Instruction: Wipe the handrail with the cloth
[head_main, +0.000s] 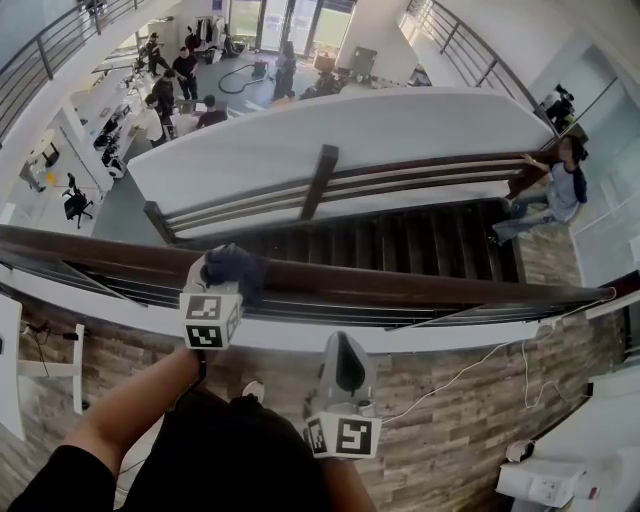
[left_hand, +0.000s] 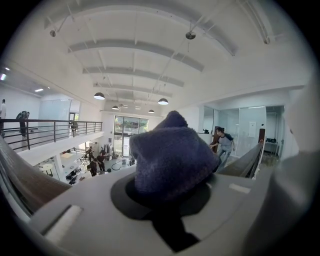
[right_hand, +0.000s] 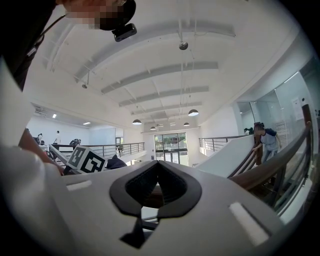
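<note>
Left claw (head_main: 215, 275): closed on the cloth (head_main: 240, 274), a dark blue, fuzzy wad that bulges out past the jaw tips in the left gripper view. In the head view the cloth sits on top of the handrail (head_main: 420, 288), touching it, left of the rail's middle. The handrail is dark brown wood and runs across the view from the left edge to the right edge.

Right claw (head_main: 340, 350): jaws together at the tips, nothing between them. It sits just short of the handrail on the person's side, not touching it, to the right of the left claw. Its own view shows the handrail (right_hand: 280, 162) sloping away at the right.

Beyond the rail: staircase (head_main: 420, 240) going down, with a person (head_main: 560, 190) on it at the far right.
</note>
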